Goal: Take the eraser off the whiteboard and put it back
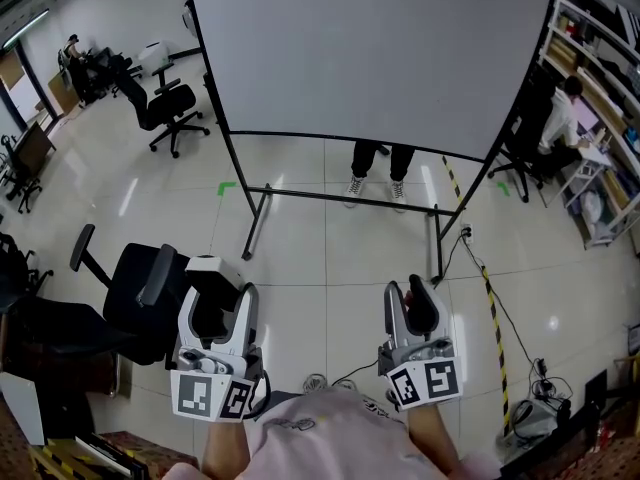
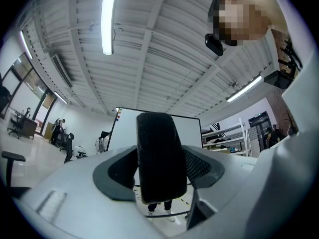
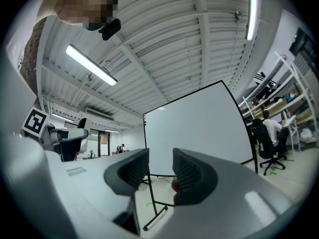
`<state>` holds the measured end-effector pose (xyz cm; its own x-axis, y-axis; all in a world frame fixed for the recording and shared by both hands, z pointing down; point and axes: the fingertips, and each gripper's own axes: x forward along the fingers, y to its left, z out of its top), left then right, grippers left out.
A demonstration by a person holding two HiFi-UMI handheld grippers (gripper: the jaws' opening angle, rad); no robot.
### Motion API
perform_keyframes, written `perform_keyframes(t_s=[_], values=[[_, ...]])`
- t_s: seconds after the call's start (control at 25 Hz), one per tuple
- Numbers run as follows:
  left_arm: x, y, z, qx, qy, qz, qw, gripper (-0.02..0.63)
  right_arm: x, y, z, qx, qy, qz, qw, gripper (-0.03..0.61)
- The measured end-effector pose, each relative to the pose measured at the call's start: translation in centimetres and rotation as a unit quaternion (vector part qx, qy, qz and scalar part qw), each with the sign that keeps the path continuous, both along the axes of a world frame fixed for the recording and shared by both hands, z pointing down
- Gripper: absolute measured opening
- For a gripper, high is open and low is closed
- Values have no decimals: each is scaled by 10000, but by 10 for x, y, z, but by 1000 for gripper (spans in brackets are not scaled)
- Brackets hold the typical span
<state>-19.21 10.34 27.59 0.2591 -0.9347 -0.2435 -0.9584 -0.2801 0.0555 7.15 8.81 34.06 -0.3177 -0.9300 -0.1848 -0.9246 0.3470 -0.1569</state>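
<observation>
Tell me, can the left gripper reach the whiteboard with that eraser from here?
Probably not yet. The left gripper, shut on the eraser, is well short of the whiteboard; only floor lies between.

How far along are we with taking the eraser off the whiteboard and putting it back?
Done: the eraser is off the whiteboard; none shows on the visible part of the board.
In hand: the left gripper is shut on the eraser, holding it upright, well short of the board. The right gripper is open and empty.
Left: carry the eraser to the board and put it back.
</observation>
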Motion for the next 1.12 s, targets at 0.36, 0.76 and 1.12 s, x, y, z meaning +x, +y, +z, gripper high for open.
perform_keyframes(t_s=[0.36, 0.76, 1.12], values=[[-17, -36, 1, -2, -53, -56, 10000, 281, -5, -42, -12, 198, 170, 168, 9995, 143], [-22, -85, 4, -103, -112, 111, 9998, 281, -6, -86, -7, 189, 309, 404, 9985, 143], [-4, -112, 8, -199, 39, -183, 9996, 281, 18, -136, 0, 143, 478, 194, 9986, 143]])
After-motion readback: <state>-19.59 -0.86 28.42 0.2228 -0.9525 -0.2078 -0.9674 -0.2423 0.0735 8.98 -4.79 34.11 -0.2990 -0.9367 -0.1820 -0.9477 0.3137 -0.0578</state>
